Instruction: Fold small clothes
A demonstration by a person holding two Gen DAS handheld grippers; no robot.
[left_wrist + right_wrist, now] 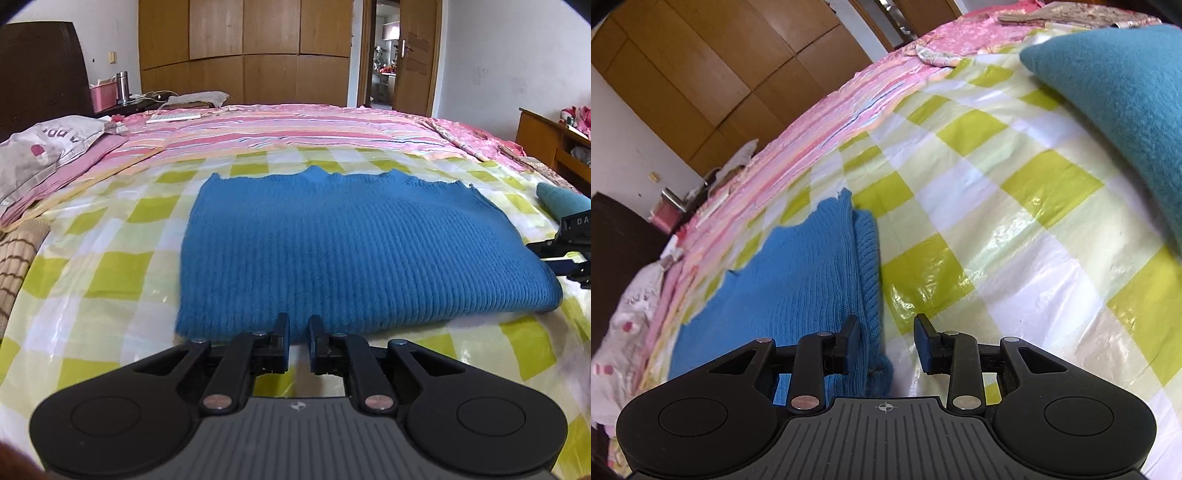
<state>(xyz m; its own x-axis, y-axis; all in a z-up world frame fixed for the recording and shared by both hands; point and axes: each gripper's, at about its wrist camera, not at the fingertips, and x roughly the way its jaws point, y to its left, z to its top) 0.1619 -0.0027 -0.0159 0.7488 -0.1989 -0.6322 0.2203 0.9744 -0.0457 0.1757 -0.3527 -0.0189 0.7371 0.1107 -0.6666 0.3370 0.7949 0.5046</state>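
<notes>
A blue ribbed knit sweater lies flat and folded on a yellow-and-white checked plastic sheet. My left gripper sits at the sweater's near hem. Its pads are almost together with only a thin slit, and no cloth shows pinched between them. In the right wrist view the sweater has its doubled right edge running under the left finger. My right gripper stands open over that edge, with the pads apart and not pressing. In the left wrist view the right gripper shows at the sweater's right side.
A teal folded cloth lies on the checked sheet to the right, also seen as a teal cloth. A pink striped bedspread, a pillow at left and a wooden wardrobe lie beyond.
</notes>
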